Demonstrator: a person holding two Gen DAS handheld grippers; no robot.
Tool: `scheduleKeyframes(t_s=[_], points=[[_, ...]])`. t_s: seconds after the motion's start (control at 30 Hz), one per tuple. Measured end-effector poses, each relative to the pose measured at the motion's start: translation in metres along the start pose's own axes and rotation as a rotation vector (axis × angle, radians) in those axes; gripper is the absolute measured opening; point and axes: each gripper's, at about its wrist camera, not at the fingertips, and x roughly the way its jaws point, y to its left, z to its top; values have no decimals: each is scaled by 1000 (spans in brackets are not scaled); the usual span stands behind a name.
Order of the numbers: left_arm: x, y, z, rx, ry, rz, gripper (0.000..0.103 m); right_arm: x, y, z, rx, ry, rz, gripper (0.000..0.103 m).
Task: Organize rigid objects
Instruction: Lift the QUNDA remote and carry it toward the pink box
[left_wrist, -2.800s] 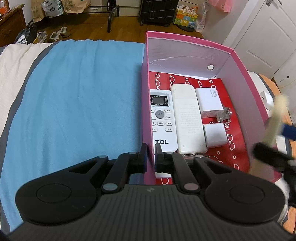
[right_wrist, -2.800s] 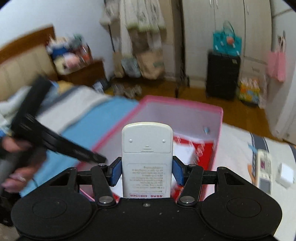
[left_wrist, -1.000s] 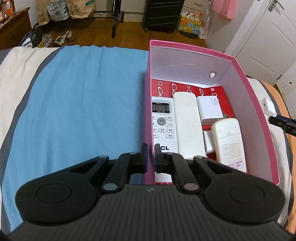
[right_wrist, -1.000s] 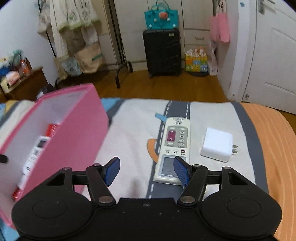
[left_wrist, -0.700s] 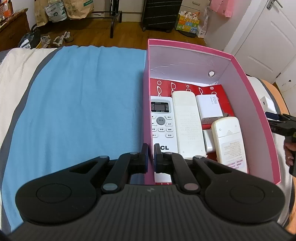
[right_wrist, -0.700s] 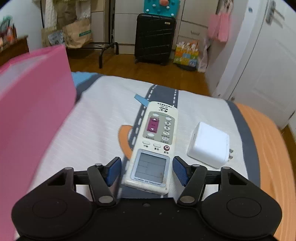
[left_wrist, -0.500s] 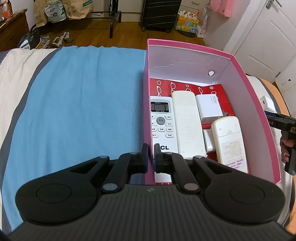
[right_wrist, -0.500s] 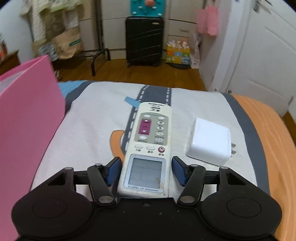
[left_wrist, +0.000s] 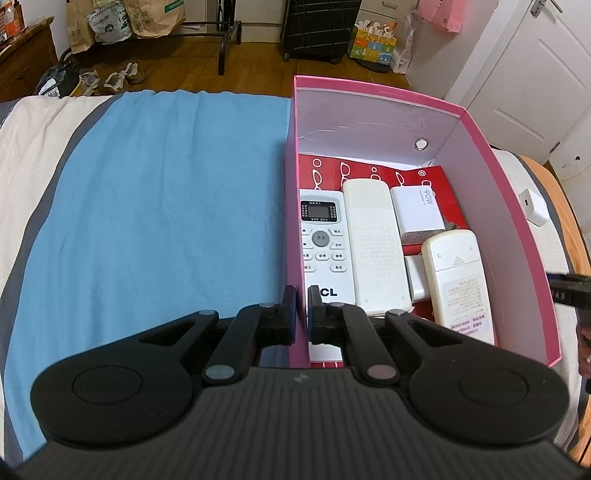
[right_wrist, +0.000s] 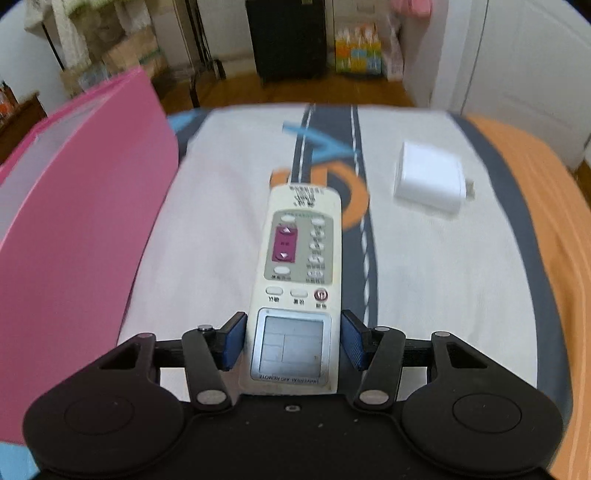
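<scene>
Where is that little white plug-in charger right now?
In the right wrist view, the white charger lies on the bedspread, ahead and right of the remote between the right gripper fingers.

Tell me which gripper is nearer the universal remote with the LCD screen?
Right. The right gripper straddles the universal remote, one finger on each side of its screen end. The left gripper is shut on the pink box wall, away from it.

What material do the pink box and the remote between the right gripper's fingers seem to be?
Pink box: likely cardboard, matte, with thin flat walls and a creased white lining. Remote: apparently hard plastic, cream and slightly glossy, with a moulded shell and raised buttons.
</scene>
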Motion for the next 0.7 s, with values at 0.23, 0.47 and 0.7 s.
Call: scheduleKeyframes(t_s=[0.23, 0.47, 0.7], points=[[2, -1, -1, 7, 14, 1, 5, 20, -1, 34, 10, 37, -17, 61], [3, -5, -2, 62, 42, 11, 5, 9, 1, 30, -38, -50, 20, 58], [0, -5, -3, 101, 46, -2, 6, -29, 10, 11, -60, -141, 46, 58]])
